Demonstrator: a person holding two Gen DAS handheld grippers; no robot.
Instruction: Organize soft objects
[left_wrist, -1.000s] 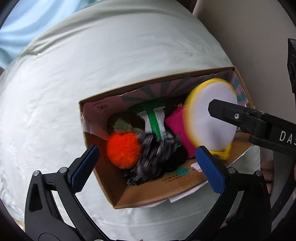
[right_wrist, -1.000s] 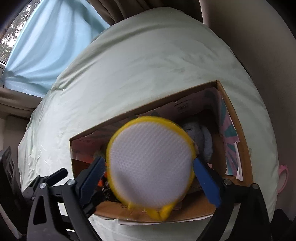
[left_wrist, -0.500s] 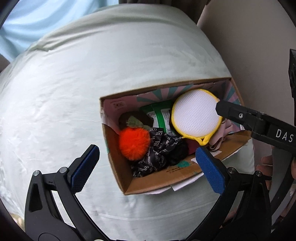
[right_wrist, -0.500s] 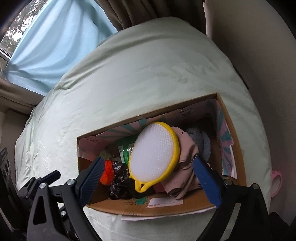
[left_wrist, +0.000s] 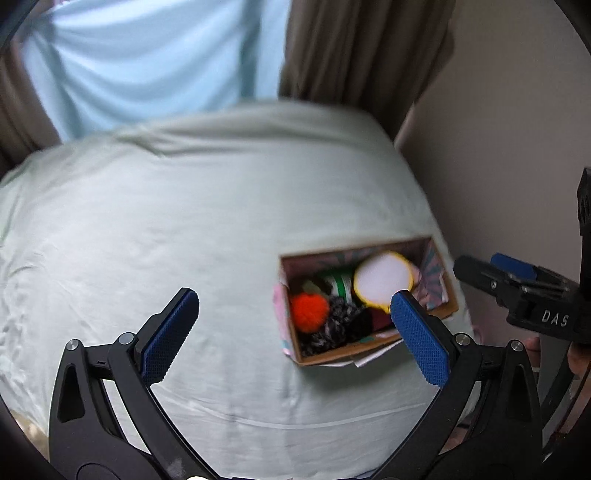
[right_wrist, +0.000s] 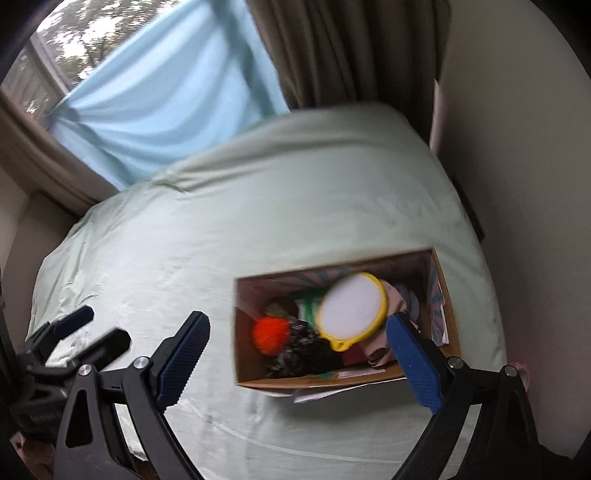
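Right wrist view alone shows a window, top left, behind the pale blue curtain (right_wrist: 155, 110). Open cardboard box (right_wrist: 452, 332) sits on the pale green bed (right_wrist: 258, 221), ahead of both tongs, holding a round white mesh pad with yellow rim (right_wrist: 351, 306), orange fluffy pompom (right_wrist: 270, 334) and dark patterned fabric (right_wrist: 299, 347). Left tongs (left_wrist: 291, 332) and right tongs (right_wrist: 297, 362) are wide apart, empty.

Colours in the box were pretty loud

Orange pompom (right_wrist: 270, 335), white yellow-rimmed pad (right_wrist: 351, 306), brown cardboard box (right_wrist: 325, 382), pale green bedsheet (right_wrist: 258, 221), blue-padded black tongs.
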